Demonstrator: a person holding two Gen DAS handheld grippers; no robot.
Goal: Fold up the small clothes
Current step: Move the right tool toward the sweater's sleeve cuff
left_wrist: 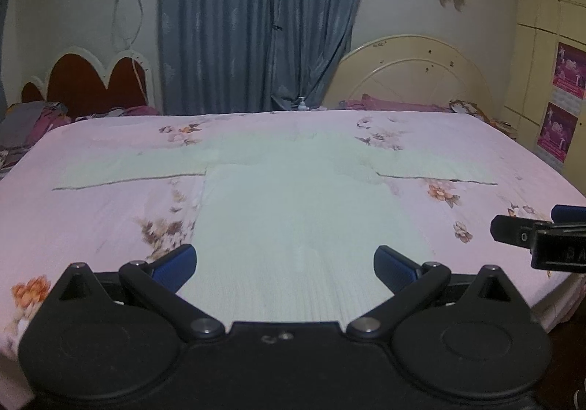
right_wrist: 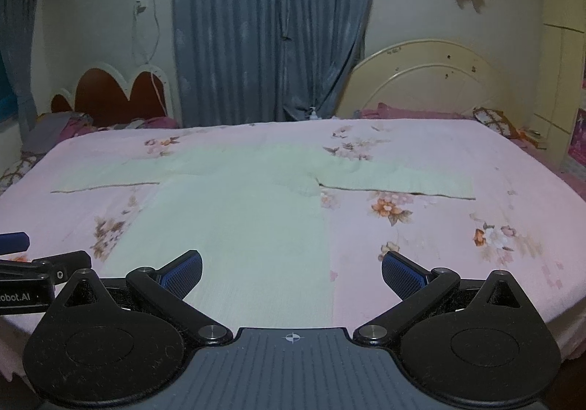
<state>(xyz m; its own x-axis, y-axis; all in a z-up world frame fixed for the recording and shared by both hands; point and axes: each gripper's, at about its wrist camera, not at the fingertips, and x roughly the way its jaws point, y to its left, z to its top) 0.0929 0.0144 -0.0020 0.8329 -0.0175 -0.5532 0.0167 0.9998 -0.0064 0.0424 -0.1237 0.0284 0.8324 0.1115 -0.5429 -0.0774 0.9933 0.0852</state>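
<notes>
A pale green long-sleeved top [left_wrist: 293, 212] lies flat on the bed, sleeves spread out left and right, hem toward me. It also shows in the right wrist view [right_wrist: 238, 219]. My left gripper [left_wrist: 285, 267] is open and empty, hovering over the hem near the top's middle. My right gripper [right_wrist: 291, 272] is open and empty, over the hem's right corner, with its left finger above the cloth and its right finger above the bedsheet. Each gripper shows at the edge of the other's view: the right one [left_wrist: 542, 234], the left one [right_wrist: 33, 271].
The bed [left_wrist: 91, 227] has a pink floral sheet [right_wrist: 439, 227]. Two headboards [left_wrist: 421, 77], a grey-blue curtain [left_wrist: 256, 25] and pillows stand behind it. A cupboard with pink posters [left_wrist: 564, 99] is at the right.
</notes>
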